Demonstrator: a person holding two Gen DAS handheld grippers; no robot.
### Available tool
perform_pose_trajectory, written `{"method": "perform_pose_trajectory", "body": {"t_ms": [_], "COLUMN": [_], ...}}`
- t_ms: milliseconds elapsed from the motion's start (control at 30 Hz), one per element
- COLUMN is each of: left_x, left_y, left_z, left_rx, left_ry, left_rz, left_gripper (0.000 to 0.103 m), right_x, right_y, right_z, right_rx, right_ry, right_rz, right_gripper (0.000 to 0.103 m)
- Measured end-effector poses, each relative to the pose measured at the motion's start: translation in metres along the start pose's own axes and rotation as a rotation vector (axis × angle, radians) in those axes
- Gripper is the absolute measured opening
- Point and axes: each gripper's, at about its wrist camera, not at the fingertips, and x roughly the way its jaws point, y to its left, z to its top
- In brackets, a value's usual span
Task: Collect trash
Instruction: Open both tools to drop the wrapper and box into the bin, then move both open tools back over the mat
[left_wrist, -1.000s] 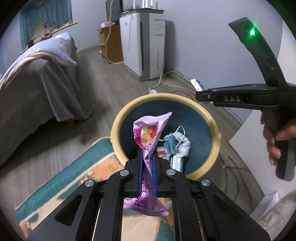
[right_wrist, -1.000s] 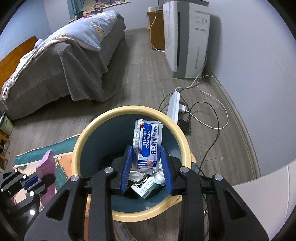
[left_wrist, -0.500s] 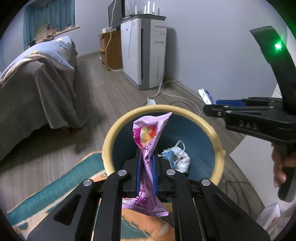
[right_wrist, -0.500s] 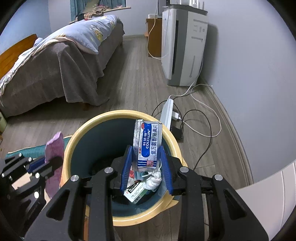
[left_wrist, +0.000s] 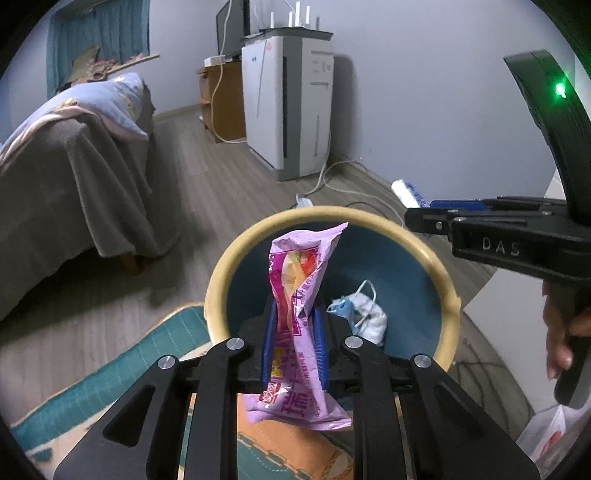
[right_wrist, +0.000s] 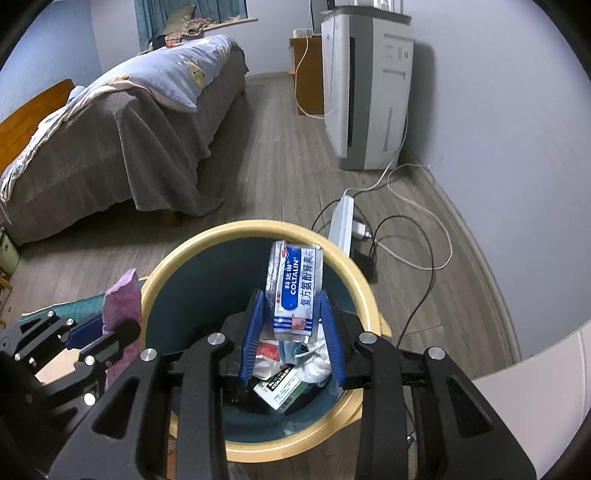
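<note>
A round bin (left_wrist: 236, 266) with a yellow rim and a teal inside stands on the floor under both grippers. My left gripper (left_wrist: 293, 314) hangs at its near rim. Its jaws are opening, and a crumpled pink wrapper (left_wrist: 299, 295) still stands upright between the blue pads, touching both. My right gripper (right_wrist: 293, 306) is shut on a white and blue medicine packet (right_wrist: 297, 288) over the bin's (right_wrist: 177, 258) opening. A face mask (left_wrist: 360, 314) and a small box (right_wrist: 284, 384) lie inside. The right gripper (left_wrist: 424, 221) and a hand (left_wrist: 561, 347) show at the right of the left wrist view.
A bed (right_wrist: 129, 129) with a grey cover fills the left. A white air purifier (right_wrist: 365, 92) stands against the wall, with a power strip (right_wrist: 343, 218) and loose cables just beyond the bin. A teal and orange rug (left_wrist: 110, 369) lies at the bin's near left.
My left gripper has moved in over the bin's near rim, and its pads have spread a little around the pink wrapper. The right gripper still holds its packet in the same spot.
</note>
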Motion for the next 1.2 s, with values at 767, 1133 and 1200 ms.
{"method": "perform_pose_trajectory", "body": {"t_ms": [767, 1133, 1200], "left_x": [-0.024, -0.088, -0.104], "left_y": [0.016, 0.036, 0.040], "left_z": [0.000, -0.014, -0.019], "left_rx": [-0.066, -0.094, -0.097], "left_ry": [-0.056, -0.076, -0.080], "left_rz": [0.129, 0.208, 0.224], "left_gripper": [0.097, 0.098, 0.098], "right_x": [-0.031, -0.059, -0.064], "right_y": [-0.010, 0.020, 0.031], "right_z": [0.014, 0.013, 0.009], "right_rx": [0.102, 0.048, 0.020], "right_ry": [-0.091, -0.110, -0.105], "right_rz": [-0.036, -0.015, -0.015], "right_gripper": [0.097, 0.097, 0.097]}}
